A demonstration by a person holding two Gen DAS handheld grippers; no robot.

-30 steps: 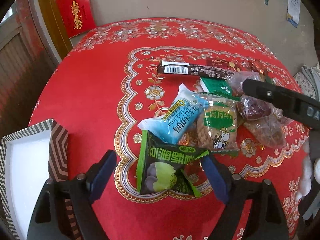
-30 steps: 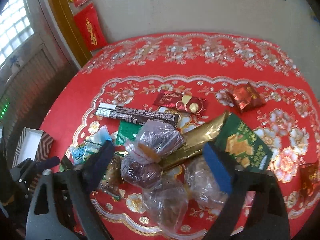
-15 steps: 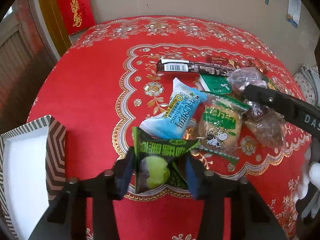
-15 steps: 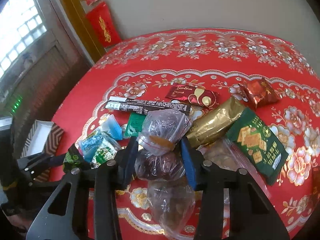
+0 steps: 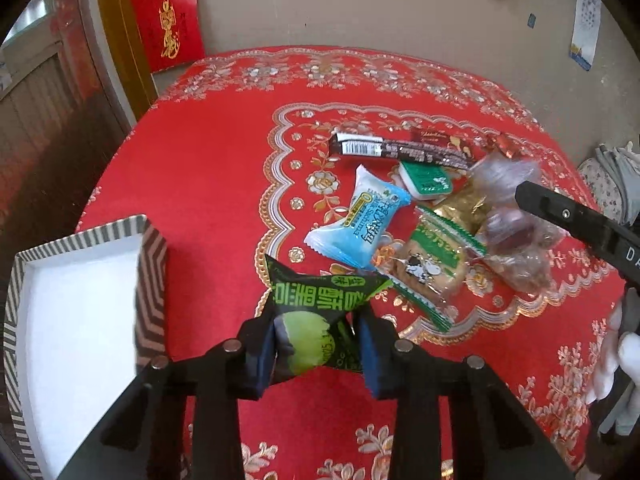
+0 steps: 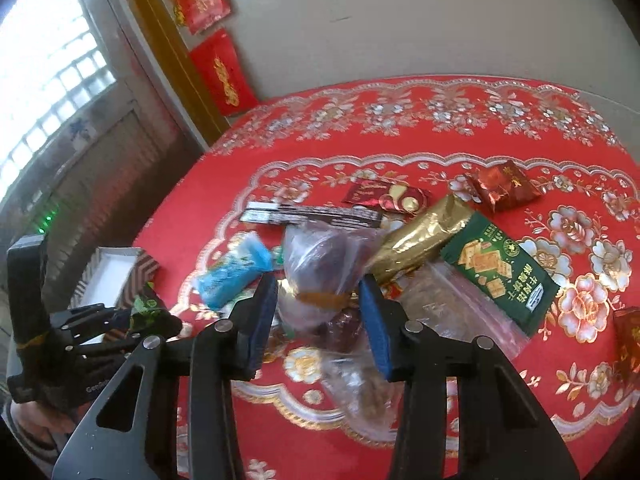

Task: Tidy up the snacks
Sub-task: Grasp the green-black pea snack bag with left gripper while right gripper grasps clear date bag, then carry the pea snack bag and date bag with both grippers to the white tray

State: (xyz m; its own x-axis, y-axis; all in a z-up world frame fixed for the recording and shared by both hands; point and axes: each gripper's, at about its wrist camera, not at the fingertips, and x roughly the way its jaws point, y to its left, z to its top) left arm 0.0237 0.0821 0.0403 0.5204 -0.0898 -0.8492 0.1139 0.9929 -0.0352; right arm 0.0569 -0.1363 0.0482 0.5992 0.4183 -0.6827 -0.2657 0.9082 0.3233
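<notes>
So the only real container here is the striped box at the left edge of the red tablecloth, and its white inside looks bare, though the frame cuts off a good part of it. The left gripper is clamped on a black and green snack packet, pads squeezing both sides, right beside the box wall. The right gripper is clenched on a clear bag of dark fruit, sitting in the middle of the snack pile. Around it: a blue packet, a green-edged biscuit packet, a long dark bar, a gold wrapper, a green cracker pack and a red candy. What's under the clear bags is blurry, can't really make it out. A white-gloved hand is cut off at the right edge.
</notes>
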